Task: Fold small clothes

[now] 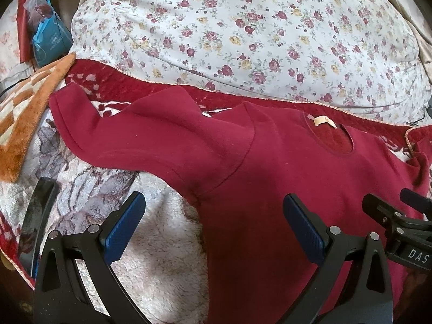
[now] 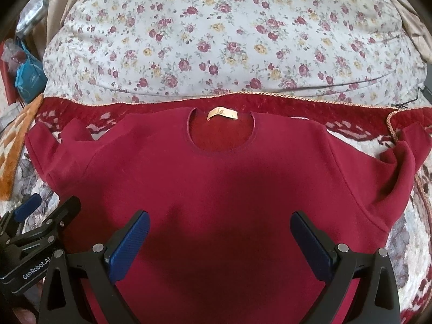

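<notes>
I see the red sweatshirt point(image 2: 216, 178) spread flat, front up, on the patterned blanket point(image 2: 421, 243) over the bed, its neck label point(image 2: 222, 114) toward the floral pillow point(image 2: 216, 35); my left gripper point(image 1: 213, 224) hangs over its left armpit seam, fingers point(image 1: 124, 226) spread wide, holding nothing; my right gripper point(image 2: 220, 239) hovers above the chest, fingers point(image 2: 129, 245) equally wide apart, empty; both sleeves lie bunched outward.

Red sweater point(image 1: 270, 167) spread flat below floral pillow point(image 1: 243, 32); left gripper point(image 1: 213, 216) open above sweater's armpit, right gripper point(image 1: 399, 216) alongside.
</notes>
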`<state>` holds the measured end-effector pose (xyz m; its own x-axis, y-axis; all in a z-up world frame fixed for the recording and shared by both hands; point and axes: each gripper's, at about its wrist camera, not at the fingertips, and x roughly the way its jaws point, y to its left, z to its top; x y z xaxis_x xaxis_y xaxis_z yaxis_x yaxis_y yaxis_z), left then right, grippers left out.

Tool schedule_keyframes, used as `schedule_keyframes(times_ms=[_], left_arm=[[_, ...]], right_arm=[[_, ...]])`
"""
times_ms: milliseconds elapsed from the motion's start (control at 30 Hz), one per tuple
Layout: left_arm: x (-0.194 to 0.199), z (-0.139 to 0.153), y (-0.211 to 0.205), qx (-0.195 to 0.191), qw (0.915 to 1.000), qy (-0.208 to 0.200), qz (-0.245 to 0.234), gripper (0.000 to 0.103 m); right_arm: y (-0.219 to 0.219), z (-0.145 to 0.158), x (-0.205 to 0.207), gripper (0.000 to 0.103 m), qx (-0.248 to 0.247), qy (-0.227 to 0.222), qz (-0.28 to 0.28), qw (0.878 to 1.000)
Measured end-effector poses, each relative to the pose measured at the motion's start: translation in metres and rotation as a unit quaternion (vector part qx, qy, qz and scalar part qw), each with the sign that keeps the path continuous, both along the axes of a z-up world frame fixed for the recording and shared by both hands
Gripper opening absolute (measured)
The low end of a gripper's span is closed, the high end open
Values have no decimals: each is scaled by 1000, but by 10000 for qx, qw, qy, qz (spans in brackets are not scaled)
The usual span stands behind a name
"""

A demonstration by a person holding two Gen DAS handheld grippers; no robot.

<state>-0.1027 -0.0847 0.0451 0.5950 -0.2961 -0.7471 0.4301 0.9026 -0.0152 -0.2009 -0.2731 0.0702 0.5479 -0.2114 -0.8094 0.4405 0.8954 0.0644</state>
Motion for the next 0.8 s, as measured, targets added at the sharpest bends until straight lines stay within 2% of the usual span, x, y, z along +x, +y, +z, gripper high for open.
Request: schedule_keyframes(times_ms=[600,800], left_arm=[[5,-1,-1,57,10000,24,56,102],[6,-4,-1,179,9998,17,118,102]], right_arm=[[-1,-10,4,103,78,94,20,9999],[0,-13,6,103,118,141,34,9998]])
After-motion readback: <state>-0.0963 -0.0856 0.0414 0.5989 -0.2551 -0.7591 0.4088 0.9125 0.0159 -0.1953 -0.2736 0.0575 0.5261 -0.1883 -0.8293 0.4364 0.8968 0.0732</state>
